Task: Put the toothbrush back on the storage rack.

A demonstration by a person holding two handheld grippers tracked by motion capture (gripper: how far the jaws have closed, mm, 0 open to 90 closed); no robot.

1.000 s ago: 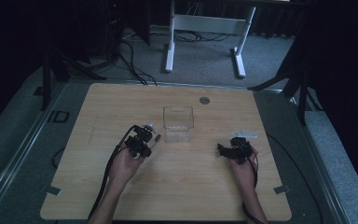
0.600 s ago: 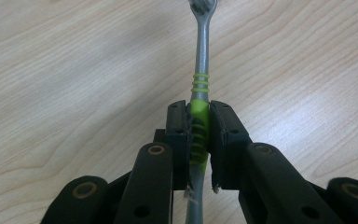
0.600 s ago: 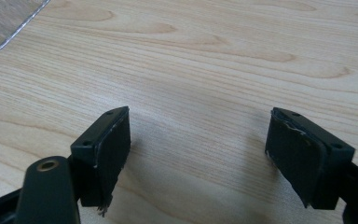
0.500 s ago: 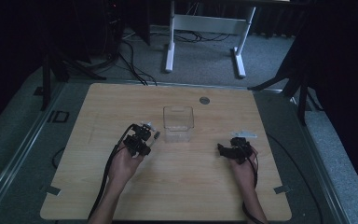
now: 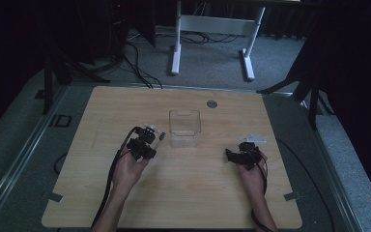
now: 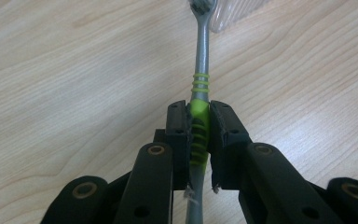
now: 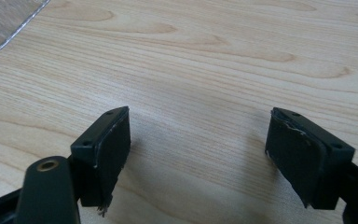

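Observation:
A grey toothbrush (image 6: 202,79) with a green ribbed grip runs between the jaws of my left gripper (image 6: 199,116), which is shut on that grip. Its head reaches the corner of a clear plastic box (image 6: 235,11). From above, the left gripper (image 5: 143,141) sits just left of the clear box (image 5: 184,127), the toothbrush (image 5: 160,137) pointing toward it. My right gripper (image 5: 236,155) rests low on the table right of the box. In its own view the right gripper (image 7: 198,140) stands wide open over bare wood, nothing between the pads.
The wooden table (image 5: 174,193) carries a round grey grommet (image 5: 212,104) behind the box and a small pale flat piece (image 5: 252,139) by the right gripper. Table legs and cables lie on the floor beyond the far edge. A corner of the clear box (image 7: 7,21) shows top left.

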